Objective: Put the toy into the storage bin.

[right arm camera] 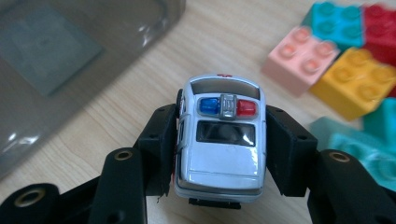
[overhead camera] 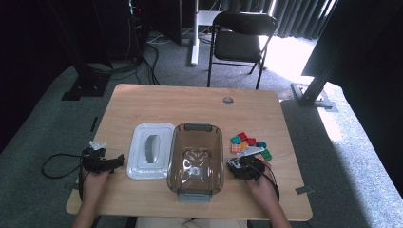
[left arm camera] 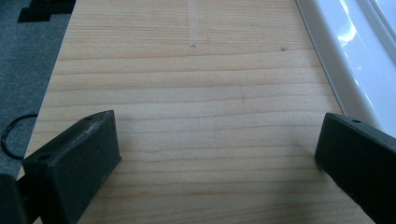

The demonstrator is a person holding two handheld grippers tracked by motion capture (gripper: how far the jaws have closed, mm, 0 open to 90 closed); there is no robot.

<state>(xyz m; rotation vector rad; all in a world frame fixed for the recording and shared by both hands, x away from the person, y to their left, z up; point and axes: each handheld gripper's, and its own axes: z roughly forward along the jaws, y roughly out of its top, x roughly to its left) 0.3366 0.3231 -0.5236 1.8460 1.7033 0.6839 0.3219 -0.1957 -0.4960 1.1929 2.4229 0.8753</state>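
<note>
Right gripper (right arm camera: 219,154) clamped on a toy police car (right arm camera: 220,140), one pad pressed to each flank, white roof with the red-and-blue light bar facing up. Held low over the wooden table (overhead camera: 190,102), just right of the bin's near right corner and just in front of the blocks. Nose of the car pointing away from the hand.

At centre, a smoky clear plastic bin (overhead camera: 196,161), grey latches at its far and near ends, standing open. Nothing but reflections visible on its floor from the high view. Just left of it, almost touching, the white lid (overhead camera: 151,151), lying flat with a grey handle recess in the middle.

To the right of the bin, a loose heap of toy blocks (overhead camera: 249,145): red, teal, pink, orange, green, all on the bare table. Up close, a pink block (right arm camera: 301,58) and an orange one (right arm camera: 357,81) sitting side by side, touching.

Left gripper (left arm camera: 217,149) parked near the left edge of the table, jaws spread wide with bare wood between them, lid rim beside the right-hand jaw.
</note>
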